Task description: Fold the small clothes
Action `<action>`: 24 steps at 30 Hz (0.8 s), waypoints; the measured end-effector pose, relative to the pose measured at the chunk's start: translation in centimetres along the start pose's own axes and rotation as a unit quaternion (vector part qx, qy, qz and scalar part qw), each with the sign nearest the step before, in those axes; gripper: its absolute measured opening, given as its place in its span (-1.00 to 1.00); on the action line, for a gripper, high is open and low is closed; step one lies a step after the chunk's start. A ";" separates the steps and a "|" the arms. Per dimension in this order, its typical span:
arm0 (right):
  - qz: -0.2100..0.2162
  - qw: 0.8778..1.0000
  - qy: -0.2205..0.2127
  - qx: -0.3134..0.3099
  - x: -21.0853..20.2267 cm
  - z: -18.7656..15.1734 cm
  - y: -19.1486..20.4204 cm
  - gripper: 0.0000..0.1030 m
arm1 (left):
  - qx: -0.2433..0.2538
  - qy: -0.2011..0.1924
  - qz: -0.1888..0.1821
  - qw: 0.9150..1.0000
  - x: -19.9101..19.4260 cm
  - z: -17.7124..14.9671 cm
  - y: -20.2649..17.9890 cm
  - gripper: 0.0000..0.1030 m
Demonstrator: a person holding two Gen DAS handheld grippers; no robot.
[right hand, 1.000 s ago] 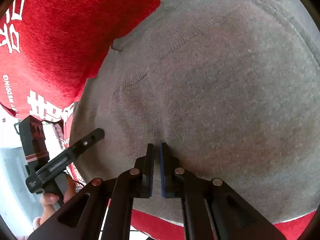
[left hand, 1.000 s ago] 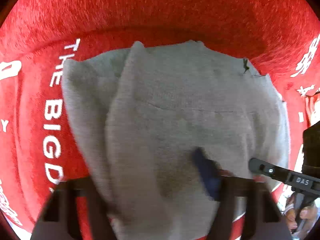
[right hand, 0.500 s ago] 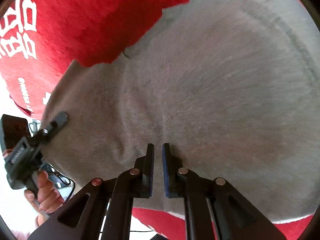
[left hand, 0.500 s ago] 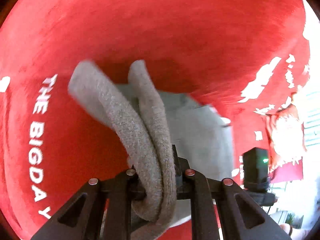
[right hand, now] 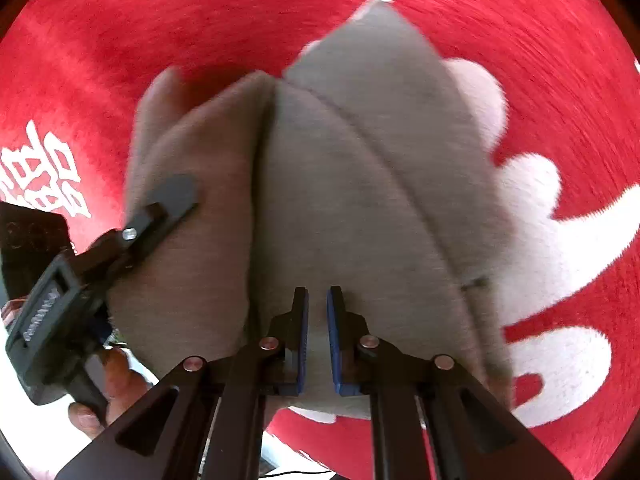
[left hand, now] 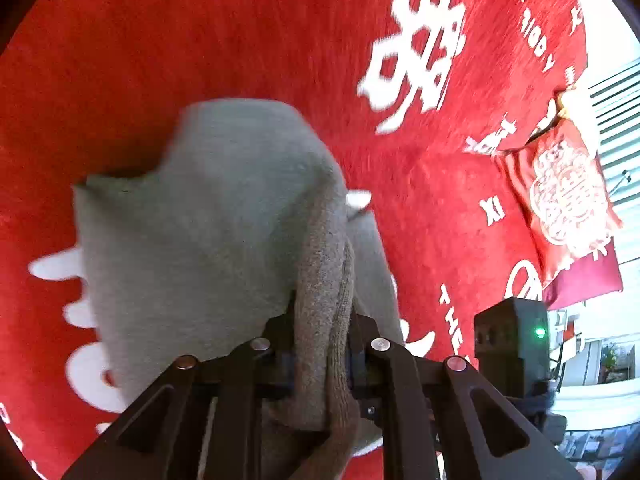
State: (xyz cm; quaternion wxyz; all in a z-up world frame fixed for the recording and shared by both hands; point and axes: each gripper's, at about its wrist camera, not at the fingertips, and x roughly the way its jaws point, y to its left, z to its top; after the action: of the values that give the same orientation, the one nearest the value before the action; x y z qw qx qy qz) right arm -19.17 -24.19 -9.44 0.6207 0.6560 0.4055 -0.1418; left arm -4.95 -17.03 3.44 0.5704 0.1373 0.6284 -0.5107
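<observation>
A small grey knit garment (left hand: 208, 216) hangs over the red cloth. My left gripper (left hand: 322, 344) is shut on a bunched thick edge of it, which runs down between the jaws. In the right wrist view the same grey garment (right hand: 360, 184) fills the middle, with a fold line down it. My right gripper (right hand: 317, 320) has its blue pads a narrow gap apart, with the garment's lower edge between them. The left gripper also shows in the right wrist view (right hand: 176, 192) at the garment's left side.
A red plush cloth with white lettering (left hand: 416, 52) covers the surface beneath. A red patterned cushion (left hand: 568, 200) lies at the far right edge. The right gripper's body with a green light (left hand: 512, 344) is at the lower right. A hand (right hand: 116, 380) holds the left gripper's handle.
The garment has come up off the cloth and now hangs bunched between the two grippers. The left gripper has swung, bringing the white characters and the cushion into its view.
</observation>
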 end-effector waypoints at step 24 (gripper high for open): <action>0.110 0.988 -0.055 0.096 -3.0 1.9 -4.7 0.17 | -0.039 -0.052 0.154 0.986 -5.9 -2.0 4.0 0.98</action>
State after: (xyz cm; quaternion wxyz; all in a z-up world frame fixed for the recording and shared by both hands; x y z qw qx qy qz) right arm -23.80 -27.51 -10.97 0.5882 0.7442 0.2805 -0.1465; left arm -1.20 -11.28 6.17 0.6791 0.1836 0.5888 -0.3980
